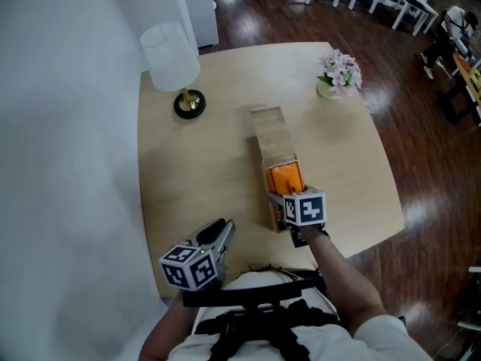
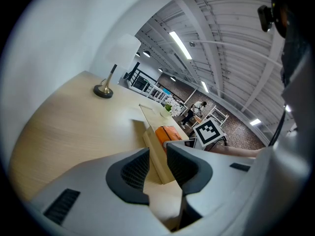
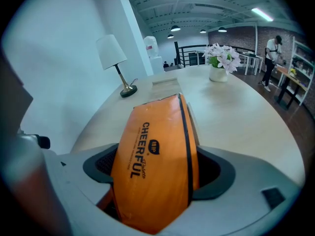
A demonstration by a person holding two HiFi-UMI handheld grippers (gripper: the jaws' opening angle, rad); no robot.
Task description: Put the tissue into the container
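Note:
An orange tissue pack [image 1: 285, 179] sits at the near open end of a long tan cardboard container [image 1: 269, 134] lying in the middle of the wooden table [image 1: 195, 171]. My right gripper [image 1: 288, 195] is shut on the pack; in the right gripper view the pack [image 3: 157, 132] bulges between both jaws, tilted, and hides most of the container behind it. My left gripper [image 1: 220, 230] hovers at the table's front edge, left of the container. Its jaws stand narrowly open [image 2: 157, 163] with nothing between them, and they face the container's side [image 2: 155, 154].
A white-shaded lamp [image 1: 171, 59] stands at the table's far left corner. A small pot of pink flowers [image 1: 338, 74] stands at the far right. White chairs and dark wooden floor lie beyond the table. A white wall runs along the left.

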